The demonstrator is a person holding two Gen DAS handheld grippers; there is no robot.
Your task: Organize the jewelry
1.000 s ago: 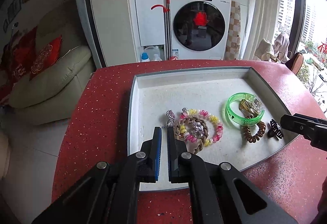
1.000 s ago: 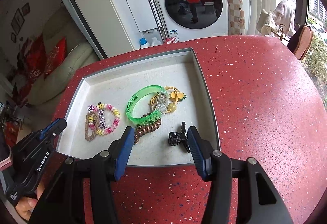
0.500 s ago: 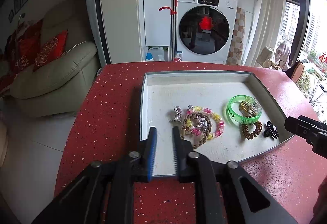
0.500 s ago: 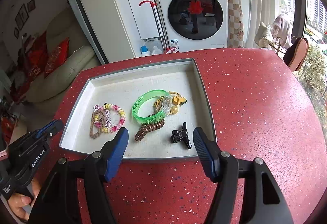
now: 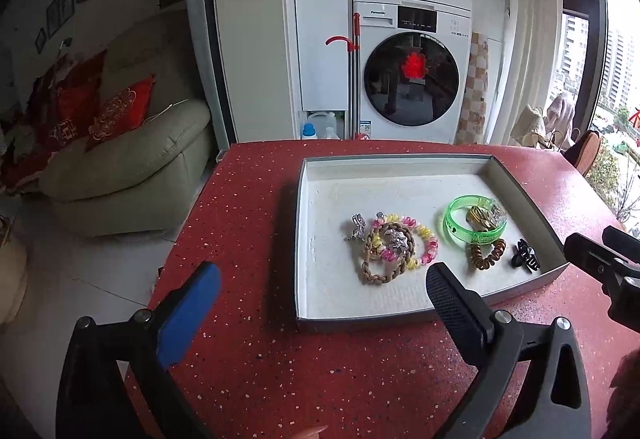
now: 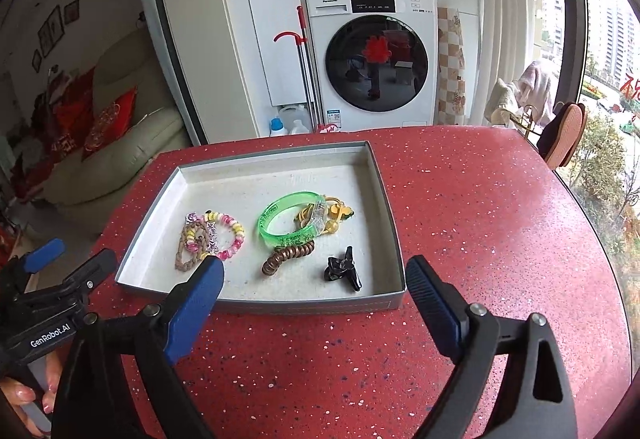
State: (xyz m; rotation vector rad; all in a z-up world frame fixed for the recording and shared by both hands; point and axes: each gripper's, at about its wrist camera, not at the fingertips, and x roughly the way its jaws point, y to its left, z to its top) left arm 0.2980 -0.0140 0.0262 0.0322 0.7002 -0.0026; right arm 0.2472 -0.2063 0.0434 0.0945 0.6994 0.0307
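A grey tray (image 5: 420, 158) (image 6: 312, 305) sits on the red speckled table. It holds a pink-yellow coil bracelet (image 5: 424, 239) (image 6: 234, 229) over a braided brown band (image 5: 378, 273) (image 6: 185, 247), a small silver piece (image 5: 358, 226), a green bangle (image 5: 474, 235) (image 6: 280, 235) with gold bits inside, a brown coil tie (image 5: 486, 257) (image 6: 286, 259) and a black claw clip (image 5: 526, 261) (image 6: 344, 271). My left gripper (image 5: 320, 295) is open and empty, back from the tray's near left corner. My right gripper (image 6: 314, 285) is open and empty, above the tray's near edge.
The red table (image 6: 480, 219) ends in a curved edge with floor to the left (image 5: 100, 279). A sofa with red cushions (image 5: 120, 159) stands left. A washing machine (image 6: 372, 59) and mop stand behind. A chair (image 6: 562, 137) sits at the right.
My left gripper has opened wide from shut and pulled back from the tray. My right gripper has also drawn back and up and stays open. The jewelry has not moved.
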